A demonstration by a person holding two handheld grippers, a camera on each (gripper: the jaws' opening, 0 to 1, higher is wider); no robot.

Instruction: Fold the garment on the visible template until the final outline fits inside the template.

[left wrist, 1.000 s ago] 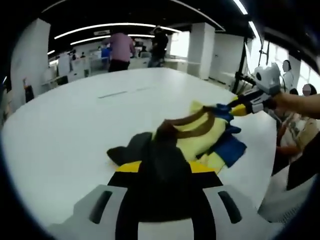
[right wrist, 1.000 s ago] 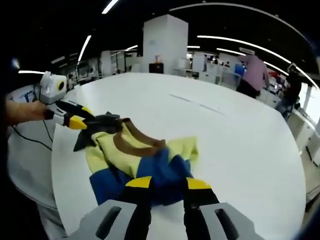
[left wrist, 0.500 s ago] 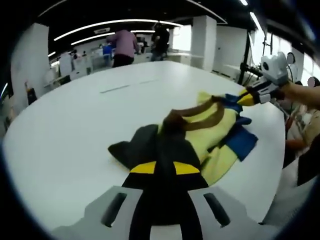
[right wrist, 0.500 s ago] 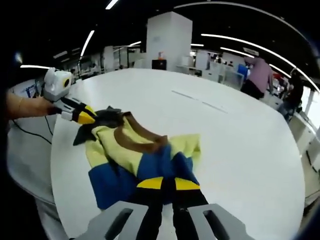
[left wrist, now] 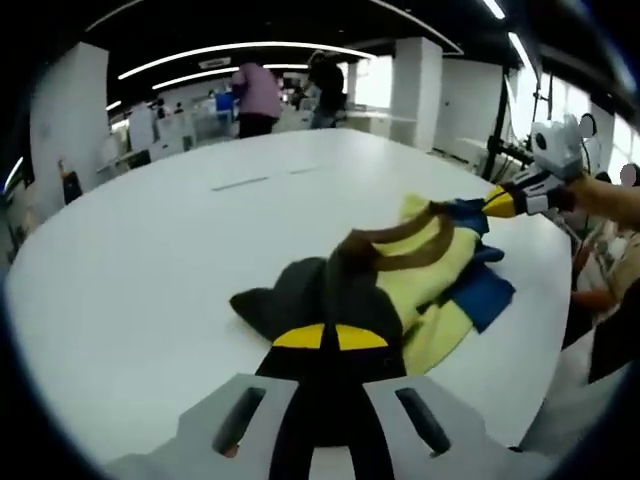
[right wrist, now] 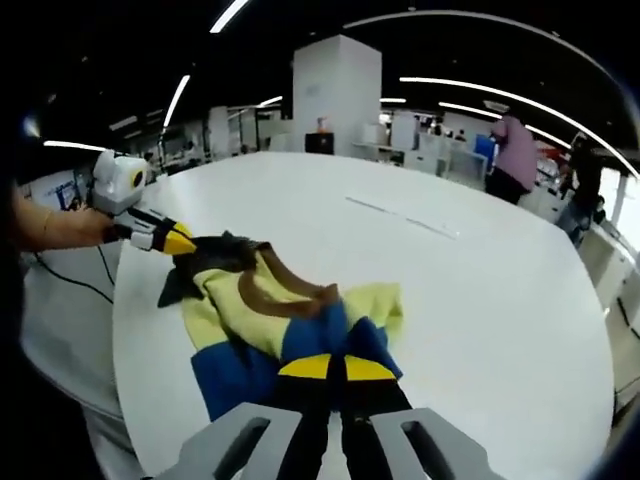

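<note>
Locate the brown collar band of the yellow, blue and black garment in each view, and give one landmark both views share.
Left gripper view: the brown collar band lies right of centre, above the left gripper, on the yellow, blue and black garment.
Right gripper view: it sits left of centre, above the right gripper.
Shared landmark: the grey strip on the white round table, at and.

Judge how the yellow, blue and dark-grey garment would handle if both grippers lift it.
Yellow, blue and dark-grey garment: likely floppy, since it lies bunched in soft folds. Probably light; the left gripper and right gripper pinch only edges. Unheld parts would likely sag.
</note>
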